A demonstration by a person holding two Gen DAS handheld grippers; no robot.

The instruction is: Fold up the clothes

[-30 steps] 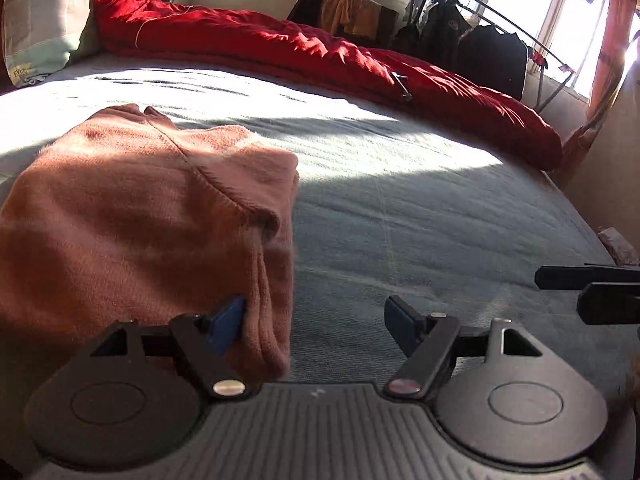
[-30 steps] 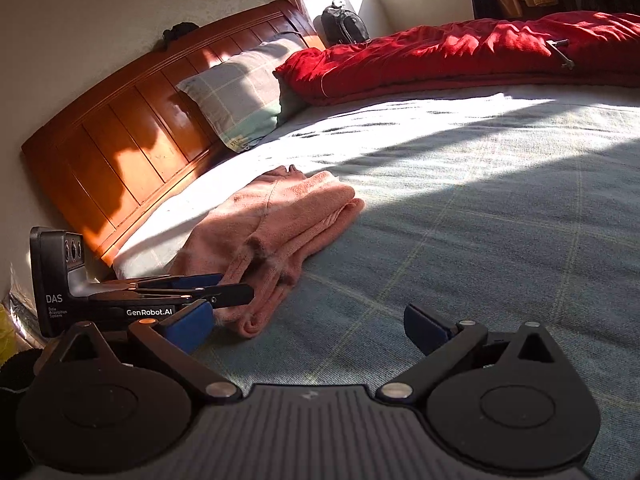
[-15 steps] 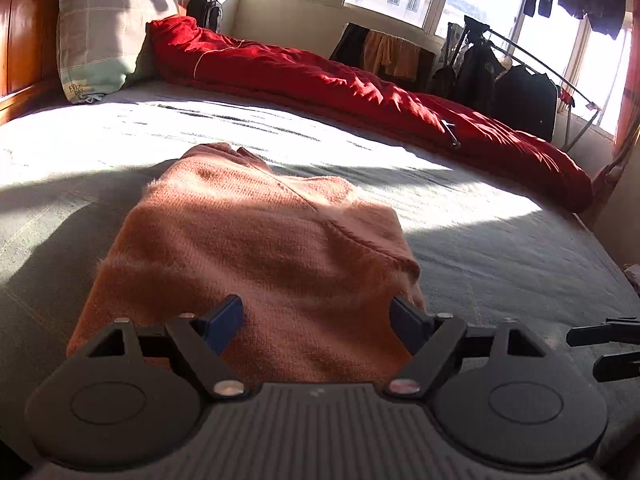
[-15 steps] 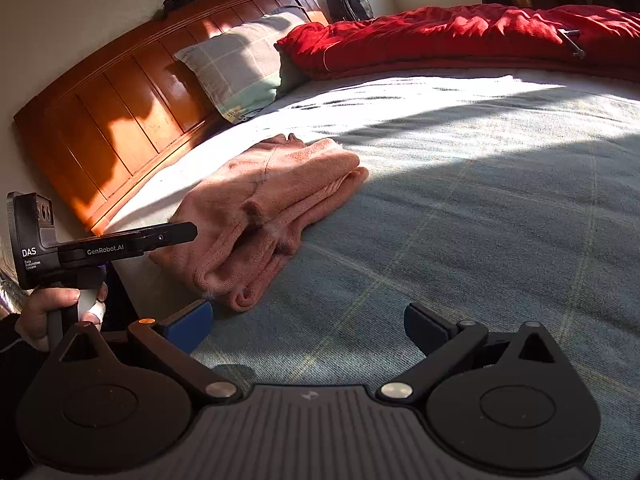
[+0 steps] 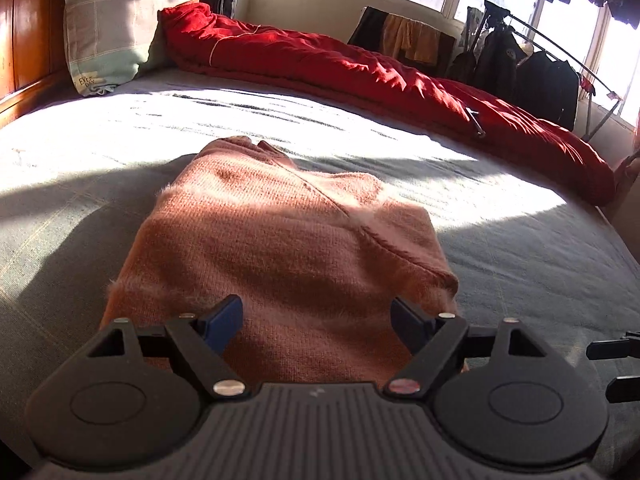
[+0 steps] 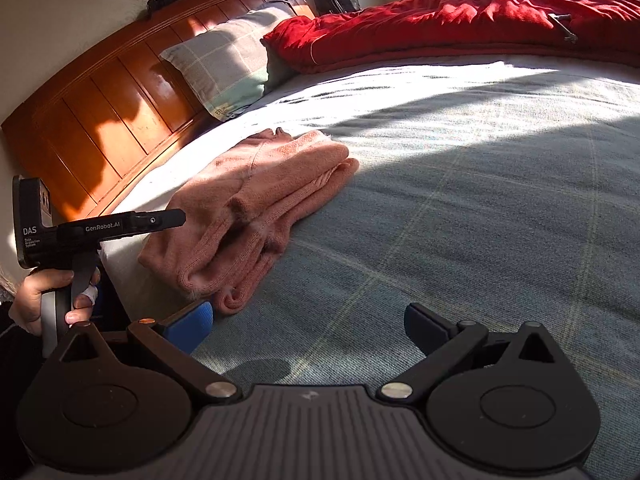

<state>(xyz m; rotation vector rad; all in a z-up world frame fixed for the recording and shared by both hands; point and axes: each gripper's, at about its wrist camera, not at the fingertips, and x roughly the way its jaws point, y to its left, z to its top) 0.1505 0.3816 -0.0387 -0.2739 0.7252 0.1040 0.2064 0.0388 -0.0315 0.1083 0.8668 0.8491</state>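
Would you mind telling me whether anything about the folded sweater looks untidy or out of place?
The pink sweater is folded, but its near end is uneven: in the right wrist view a rolled layer pokes out past the stack near the bed edge. Nothing else stands out.

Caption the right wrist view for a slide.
Folded pink sweater lies on the bed; the open right gripper and the left gripper both hold off from it.
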